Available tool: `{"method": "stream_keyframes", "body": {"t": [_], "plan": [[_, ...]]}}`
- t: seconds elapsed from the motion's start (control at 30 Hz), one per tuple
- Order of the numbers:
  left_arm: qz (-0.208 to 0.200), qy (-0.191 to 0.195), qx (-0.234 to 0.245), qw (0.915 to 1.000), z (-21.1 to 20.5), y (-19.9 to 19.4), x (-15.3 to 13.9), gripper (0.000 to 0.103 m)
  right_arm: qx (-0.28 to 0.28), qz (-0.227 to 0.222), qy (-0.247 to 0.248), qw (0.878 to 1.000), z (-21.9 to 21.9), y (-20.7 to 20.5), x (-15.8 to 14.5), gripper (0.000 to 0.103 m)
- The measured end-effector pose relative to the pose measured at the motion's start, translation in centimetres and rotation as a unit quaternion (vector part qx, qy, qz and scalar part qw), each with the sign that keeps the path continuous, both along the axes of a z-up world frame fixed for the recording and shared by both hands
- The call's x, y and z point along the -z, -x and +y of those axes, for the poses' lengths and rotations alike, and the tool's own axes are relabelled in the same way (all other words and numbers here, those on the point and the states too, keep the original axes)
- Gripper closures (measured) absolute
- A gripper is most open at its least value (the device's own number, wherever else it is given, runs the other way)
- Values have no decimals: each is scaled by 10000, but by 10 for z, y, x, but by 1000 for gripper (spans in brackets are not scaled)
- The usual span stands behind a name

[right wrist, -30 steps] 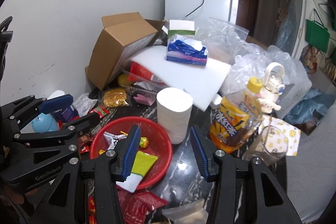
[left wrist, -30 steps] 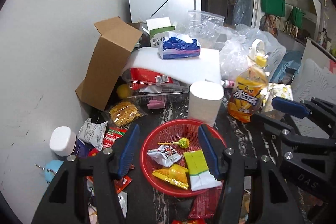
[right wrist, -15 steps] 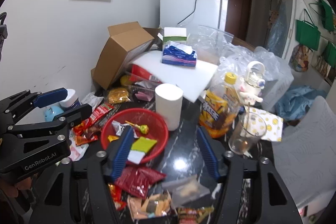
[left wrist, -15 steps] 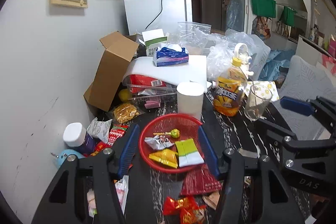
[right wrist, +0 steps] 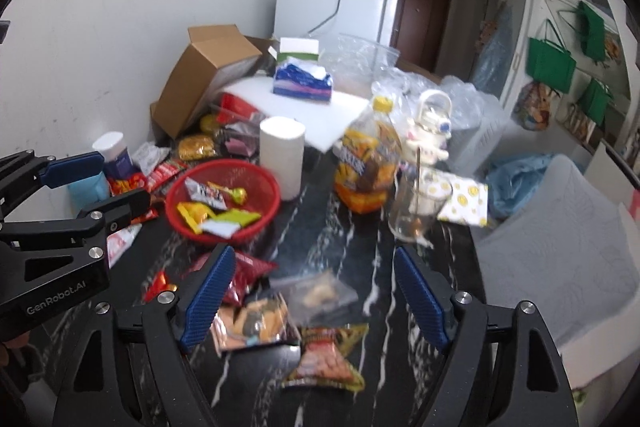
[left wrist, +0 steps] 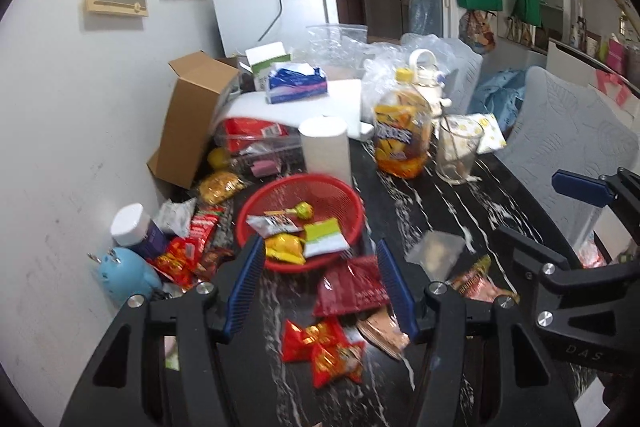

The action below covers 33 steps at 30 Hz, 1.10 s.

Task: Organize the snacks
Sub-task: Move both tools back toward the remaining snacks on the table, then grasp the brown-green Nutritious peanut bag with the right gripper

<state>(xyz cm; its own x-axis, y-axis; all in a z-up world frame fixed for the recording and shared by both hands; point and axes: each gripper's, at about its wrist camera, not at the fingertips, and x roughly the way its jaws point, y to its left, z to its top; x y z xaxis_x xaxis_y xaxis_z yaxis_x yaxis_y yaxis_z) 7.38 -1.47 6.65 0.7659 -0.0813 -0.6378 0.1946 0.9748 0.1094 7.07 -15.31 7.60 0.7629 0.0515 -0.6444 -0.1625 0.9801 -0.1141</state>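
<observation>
Black marble-look table point(left wrist: 448, 211) with white veins fills the lower half of both views, cluttered. Brown cardboard box point(left wrist: 192, 115) tipped on its side at centre left, against the wall. White paper roll point(left wrist: 326, 151) upright mid-frame, just behind the red basket point(left wrist: 348, 195). Orange drink bottle point(left wrist: 404, 135) right of the roll, clear glass point(left wrist: 456, 155) just beside it.

Red basket sits left of centre in both views. Inside: a green-white packet point(left wrist: 324, 237), yellow packet point(left wrist: 284, 247), white-black packet point(left wrist: 274, 223) and a lollipop point(left wrist: 302, 211).

Loose snacks still on the table, lower centre: dark red bag point(left wrist: 352, 291) touching the basket's near rim, clear bag point(right wrist: 320, 293) with pale bits, tan packet point(right wrist: 252, 323), gold-edged red packet point(right wrist: 324, 359), two shiny red candy packs point(left wrist: 320, 347). More red wrappers point(left wrist: 180, 259) pile up at left beside a blue round gadget point(left wrist: 124, 271) and a white-capped jar point(left wrist: 132, 231).

My left tongs point(left wrist: 320, 287), bottom centre of the left view, stand partly apart, nothing gripped; dark red bag lies on the table below the gap. My right tongs point(right wrist: 316, 299), bottom centre of the right view, are opening wide, nothing held; clear bag and tan packet lie on the table under them. Blur on near items.
</observation>
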Motion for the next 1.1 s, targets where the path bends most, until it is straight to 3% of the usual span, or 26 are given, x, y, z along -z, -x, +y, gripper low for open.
{"method": "stream_keyframes", "body": {"t": [0.33, 0.6, 0.83, 1.1], "plan": [[254, 52, 182, 9995, -19, 27, 40, 46, 265, 319, -100, 9991, -24, 32, 47, 21], [684, 104, 177, 9974, -28, 32, 83, 46, 370, 672, -363, 9964, -38, 43, 87, 21], [921, 198, -29, 9956, -27, 31, 111, 46, 294, 899, -408, 9947, -41, 34, 111, 21], [1029, 330, -232, 9939, -28, 17, 123, 46, 318, 985, -157, 9945, -36, 13, 127, 21]]}}
